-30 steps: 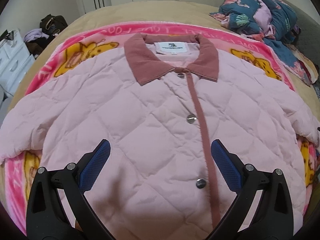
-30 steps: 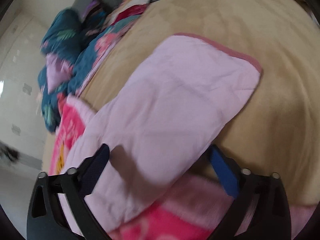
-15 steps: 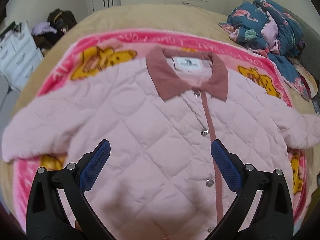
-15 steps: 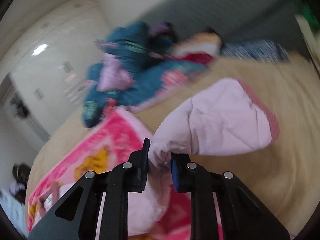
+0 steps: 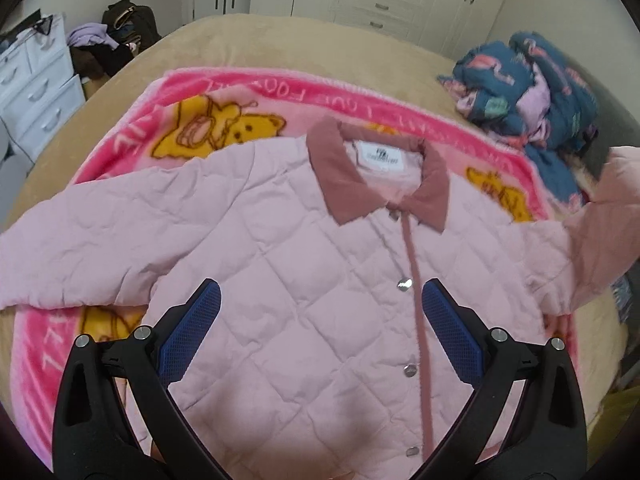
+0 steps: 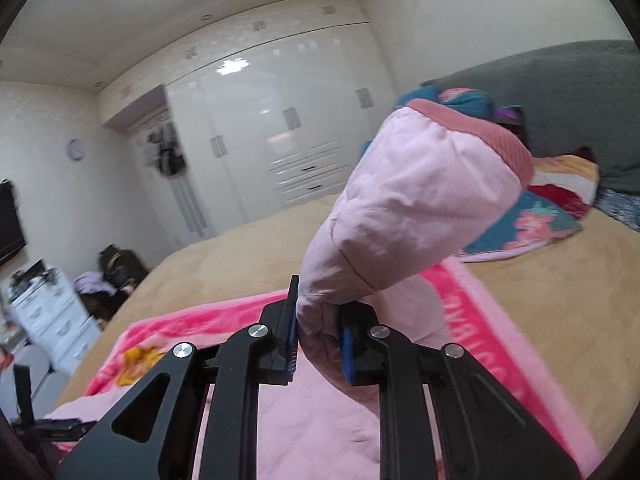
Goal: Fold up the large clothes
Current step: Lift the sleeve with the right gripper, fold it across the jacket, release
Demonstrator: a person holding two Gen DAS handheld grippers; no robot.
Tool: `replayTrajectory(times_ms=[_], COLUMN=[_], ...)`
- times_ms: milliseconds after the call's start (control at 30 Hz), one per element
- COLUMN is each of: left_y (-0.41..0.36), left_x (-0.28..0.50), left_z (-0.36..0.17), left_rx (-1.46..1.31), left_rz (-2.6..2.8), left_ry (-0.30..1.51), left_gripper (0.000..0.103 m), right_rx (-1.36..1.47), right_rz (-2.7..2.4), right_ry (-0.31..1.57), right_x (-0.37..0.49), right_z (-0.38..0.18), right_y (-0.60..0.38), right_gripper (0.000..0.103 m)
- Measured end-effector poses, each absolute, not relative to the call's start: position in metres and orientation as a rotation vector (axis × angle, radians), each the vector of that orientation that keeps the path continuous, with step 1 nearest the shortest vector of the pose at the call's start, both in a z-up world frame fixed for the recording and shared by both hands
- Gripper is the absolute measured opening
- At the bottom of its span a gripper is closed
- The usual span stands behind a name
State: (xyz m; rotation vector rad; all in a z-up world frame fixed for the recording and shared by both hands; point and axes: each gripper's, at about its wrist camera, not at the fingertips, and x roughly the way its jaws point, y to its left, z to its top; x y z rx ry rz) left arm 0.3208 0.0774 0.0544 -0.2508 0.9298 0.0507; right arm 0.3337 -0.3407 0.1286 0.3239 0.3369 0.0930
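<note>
A pale pink quilted jacket [image 5: 304,280] with a dusty-rose collar [image 5: 340,184] lies front up, snapped shut, on a pink cartoon blanket [image 5: 224,96]. My left gripper [image 5: 320,332] hovers open above the jacket's lower front, nothing between its blue pads. One sleeve [image 5: 80,256] lies flat at the left. The other sleeve [image 6: 404,208] is lifted off the bed, its rose cuff [image 6: 492,136] pointing up and away. My right gripper [image 6: 318,340] is shut on this sleeve's fabric. In the left wrist view the raised sleeve [image 5: 608,216] shows at the right edge.
The blanket covers a tan bed [image 5: 256,40]. A heap of blue floral bedding [image 5: 532,88] sits at the far right corner. White wardrobes [image 6: 280,128] line the far wall. White drawers [image 5: 36,96] and a pile of bags and clothes [image 5: 116,36] stand left of the bed.
My right gripper closed on the flat sleeve, then rose and rolled, lifting the sleeve off the bed. The left gripper drew up and back, still open, so more of the jacket shows.
</note>
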Motion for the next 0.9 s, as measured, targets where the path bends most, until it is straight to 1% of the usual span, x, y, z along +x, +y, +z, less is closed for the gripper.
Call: replayTrajectory(times_ms=[167, 400, 533, 700, 900], left_y=[0.094, 0.110, 0.123, 0.145, 0.170], left_x=[0.312, 0.308, 0.303, 0.301, 0.301], left_z=[0.065, 0.066, 0.074, 0.071, 0.054], left_rx=[-0.336, -0.348, -0.335, -0.411, -0.520], left_rz=[0.037, 0.080, 0.104, 0.075, 0.058], left_ry=[0.877, 0.881, 0.844, 0.835, 0.853], left_gripper=[0.094, 0.094, 0.094, 0.094, 0.094], right_rx=[0.312, 0.266, 0.254, 0.193, 0.164], right_rz=[0.166, 0.249, 0.293, 0.344, 0.393], right_ry=[0.338, 0.348, 0.367, 0.417, 0.533], right_x=[0.332, 0.337, 0.337, 0.340, 0.343], right_z=[0.137, 0.145, 0.140, 0.118, 0.064], right_y=[-0.302, -0.248, -0.216, -0.161, -0.104], right_gripper=[0.015, 0.015, 0.015, 0.015, 0.015])
